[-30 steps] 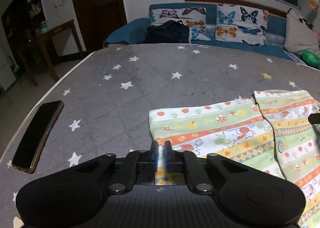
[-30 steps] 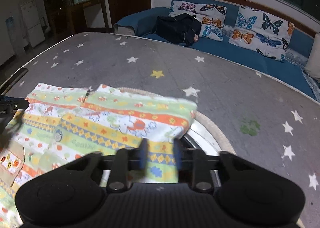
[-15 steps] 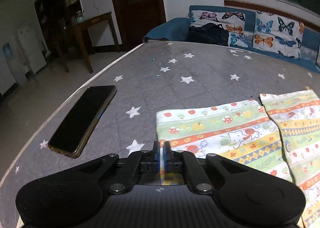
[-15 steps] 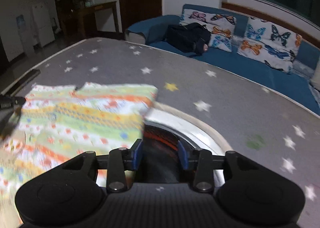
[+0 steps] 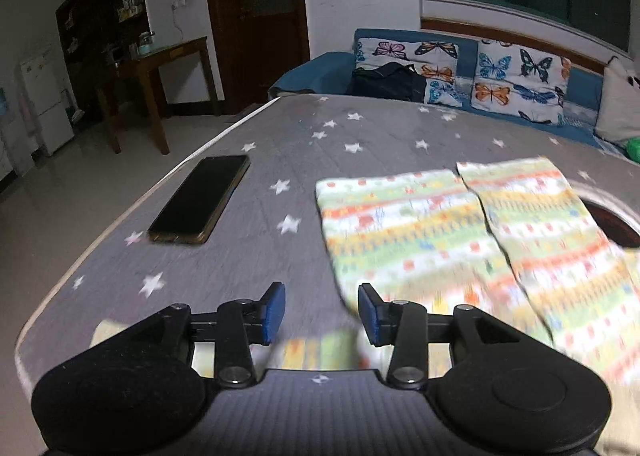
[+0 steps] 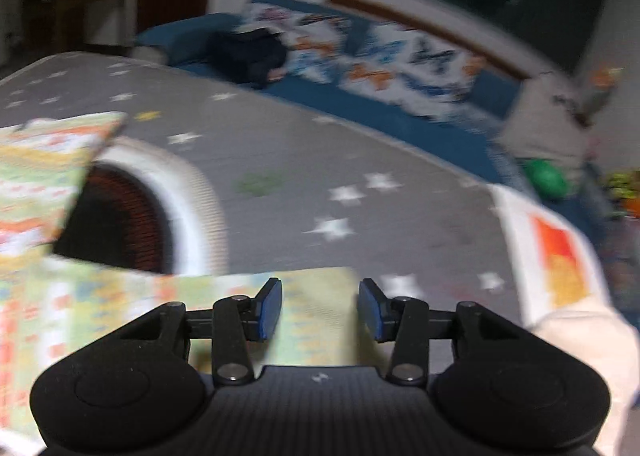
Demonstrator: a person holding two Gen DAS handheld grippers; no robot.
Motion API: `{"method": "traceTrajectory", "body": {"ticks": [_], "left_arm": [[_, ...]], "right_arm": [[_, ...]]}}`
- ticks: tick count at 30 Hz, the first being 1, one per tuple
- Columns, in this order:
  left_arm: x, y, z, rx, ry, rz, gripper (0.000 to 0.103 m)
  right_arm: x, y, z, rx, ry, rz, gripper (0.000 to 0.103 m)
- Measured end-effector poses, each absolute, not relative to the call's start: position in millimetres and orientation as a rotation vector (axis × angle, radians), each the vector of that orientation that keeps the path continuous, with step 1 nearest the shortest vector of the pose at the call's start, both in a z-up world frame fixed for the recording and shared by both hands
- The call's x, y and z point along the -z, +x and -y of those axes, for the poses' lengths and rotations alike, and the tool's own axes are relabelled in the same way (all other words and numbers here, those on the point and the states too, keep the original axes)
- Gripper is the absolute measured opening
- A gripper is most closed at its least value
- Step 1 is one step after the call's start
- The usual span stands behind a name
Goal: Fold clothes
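A colourful striped children's garment point(image 5: 460, 232) lies on the grey star-patterned table point(image 5: 312, 152), folded over on itself. My left gripper point(image 5: 322, 310) is open and empty, its jaws apart just off the garment's near left corner. In the right wrist view the same garment point(image 6: 36, 184) lies at the left, with a folded edge point(image 6: 224, 296) under my right gripper point(image 6: 320, 308), which is open and empty. Both views are blurred by motion.
A black phone point(image 5: 200, 200) lies near the table's left edge. A round hole with a white rim point(image 6: 120, 216) sits in the table beside the garment. A white cloth with an orange patch point(image 6: 560, 256) lies at the right. A blue sofa point(image 5: 480, 76) stands behind.
Both grippers have opened and let go of the garment's corners. The folded part now lies on the garment. Both grippers have drawn back and swung to the right.
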State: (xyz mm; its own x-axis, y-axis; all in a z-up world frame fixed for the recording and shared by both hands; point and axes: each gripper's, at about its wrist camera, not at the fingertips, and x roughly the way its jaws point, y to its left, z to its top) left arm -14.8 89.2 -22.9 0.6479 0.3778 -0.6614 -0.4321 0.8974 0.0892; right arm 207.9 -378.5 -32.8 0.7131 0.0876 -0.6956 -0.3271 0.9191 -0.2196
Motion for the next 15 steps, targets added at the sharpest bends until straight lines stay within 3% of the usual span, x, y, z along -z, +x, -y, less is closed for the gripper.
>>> {"method": "traceTrajectory", "body": {"ticks": [2, 4, 15], "left_arm": [[22, -33, -84, -0.46, -0.074, -0.734, 0.046], [23, -50, -83, -0.467, -0.092, -0.736, 0.047], [33, -98, -77, -0.5, -0.139, -0.747, 0.053]], "right_arm": [[30, 211, 390, -0.238, -0.273, -0.761, 0.048], [29, 213, 402, -0.263, -0.182, -0.795, 0.058], [42, 209, 423, -0.275, -0.089, -0.896, 0.058]]}}
